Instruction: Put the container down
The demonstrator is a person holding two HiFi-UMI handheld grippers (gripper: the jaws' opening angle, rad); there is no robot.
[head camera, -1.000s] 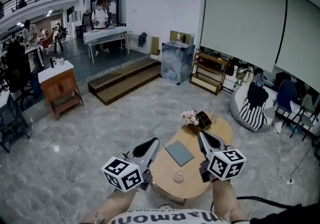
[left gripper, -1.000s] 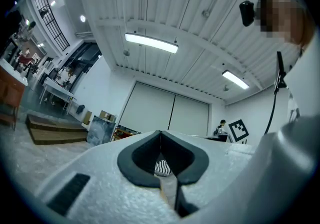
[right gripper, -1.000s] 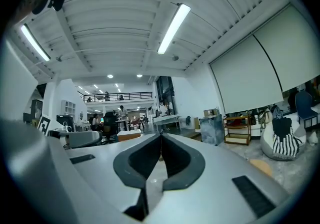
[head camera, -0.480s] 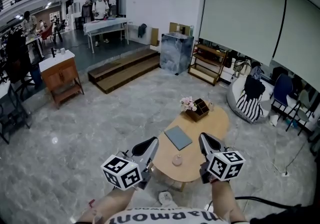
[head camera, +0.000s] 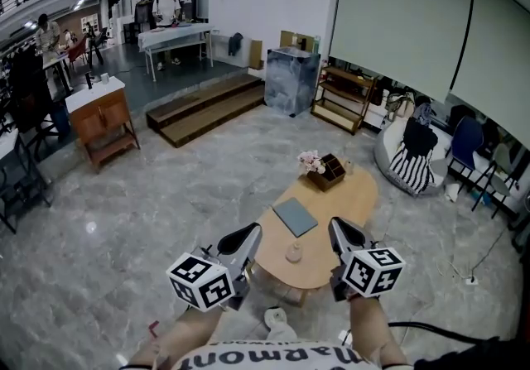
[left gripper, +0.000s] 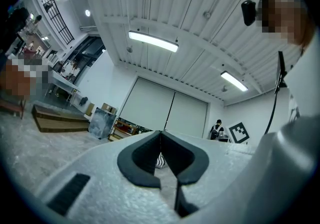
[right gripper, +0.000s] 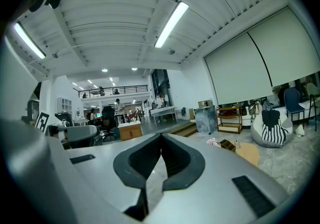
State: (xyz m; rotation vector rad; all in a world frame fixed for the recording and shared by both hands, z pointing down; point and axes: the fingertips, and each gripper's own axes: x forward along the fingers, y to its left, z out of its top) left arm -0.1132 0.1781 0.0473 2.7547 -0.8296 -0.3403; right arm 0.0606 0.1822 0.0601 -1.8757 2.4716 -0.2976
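A small clear container stands on the oval wooden table, near its front edge, with no gripper touching it. My left gripper hovers at the table's left front side, jaws shut and empty. At the table's right front side, my right gripper is also shut with nothing in it. In the left gripper view the left gripper has its pads pressed together and points up toward the ceiling. In the right gripper view the right gripper is closed too, and the table shows low at the right.
A grey-blue pad and a brown box with pink flowers lie on the table. A wooden cabinet stands at the left, low steps behind, a beanbag with striped cloth at the right. A shoe shows below the table.
The head view has drawn back from the table, which now sits farther up the picture and looks smaller. Both grippers stay shut and keep their places in the view.
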